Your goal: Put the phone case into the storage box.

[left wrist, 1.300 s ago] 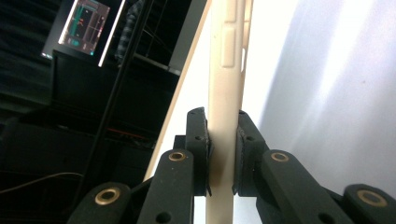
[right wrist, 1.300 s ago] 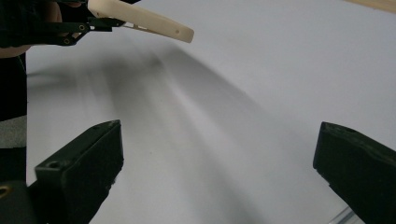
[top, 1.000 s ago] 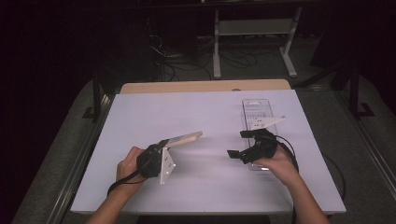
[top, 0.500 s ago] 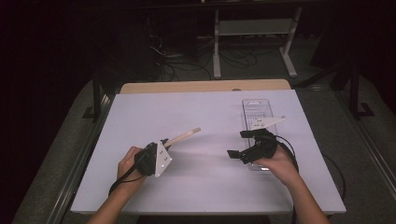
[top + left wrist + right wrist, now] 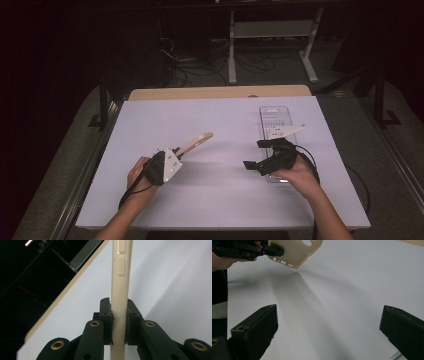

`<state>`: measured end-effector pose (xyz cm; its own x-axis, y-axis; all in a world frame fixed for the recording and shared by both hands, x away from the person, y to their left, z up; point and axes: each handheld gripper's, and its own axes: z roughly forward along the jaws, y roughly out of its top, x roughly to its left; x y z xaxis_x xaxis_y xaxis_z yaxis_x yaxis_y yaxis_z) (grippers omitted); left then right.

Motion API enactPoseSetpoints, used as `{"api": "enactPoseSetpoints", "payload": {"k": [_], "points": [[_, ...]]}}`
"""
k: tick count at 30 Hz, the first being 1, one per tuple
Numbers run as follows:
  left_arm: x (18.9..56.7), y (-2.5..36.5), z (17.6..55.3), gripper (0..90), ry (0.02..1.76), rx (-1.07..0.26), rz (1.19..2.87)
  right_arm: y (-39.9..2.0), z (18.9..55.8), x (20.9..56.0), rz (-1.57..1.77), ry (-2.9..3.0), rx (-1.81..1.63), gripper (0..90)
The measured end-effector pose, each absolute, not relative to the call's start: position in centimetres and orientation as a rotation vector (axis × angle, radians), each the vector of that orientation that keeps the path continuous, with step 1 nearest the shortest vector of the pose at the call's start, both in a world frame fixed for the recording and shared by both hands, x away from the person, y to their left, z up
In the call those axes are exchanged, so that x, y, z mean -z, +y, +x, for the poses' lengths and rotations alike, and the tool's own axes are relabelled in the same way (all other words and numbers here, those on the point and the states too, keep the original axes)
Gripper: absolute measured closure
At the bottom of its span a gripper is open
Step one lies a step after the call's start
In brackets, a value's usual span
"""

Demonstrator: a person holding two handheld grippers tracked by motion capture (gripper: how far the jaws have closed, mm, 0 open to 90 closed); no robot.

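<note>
A cream phone case hangs above the white table, pinched at its near end by my left gripper. In the left gripper view the case stands edge-on between the two black pads, which press on both its sides. My right gripper rests low at the right of the table with its jaws spread wide and nothing between them. From the right gripper view, the case and the left gripper appear at the top left, above their shadow on the table.
A clear plastic tray lies at the back right of the white table, just beyond my right hand. A wooden strip borders the far edge. Dark floor, cables and a metal stand lie beyond.
My left hand has tilted the phone case upward, so its far end now stands higher and nearer the gripper. The right gripper has stayed where it was.
</note>
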<state>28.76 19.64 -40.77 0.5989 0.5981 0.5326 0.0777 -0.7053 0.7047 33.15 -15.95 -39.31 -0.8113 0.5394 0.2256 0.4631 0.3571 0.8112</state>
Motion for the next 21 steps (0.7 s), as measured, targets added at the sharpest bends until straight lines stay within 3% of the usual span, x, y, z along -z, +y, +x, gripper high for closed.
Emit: {"api": "enactPoseSetpoints", "payload": {"k": [21], "points": [[39.4, 18.7, 31.3, 79.3, 0.756, -0.783, 2.075, -16.0, 33.2, 39.3, 0.947, 2.521, -1.479, 1.3]]}}
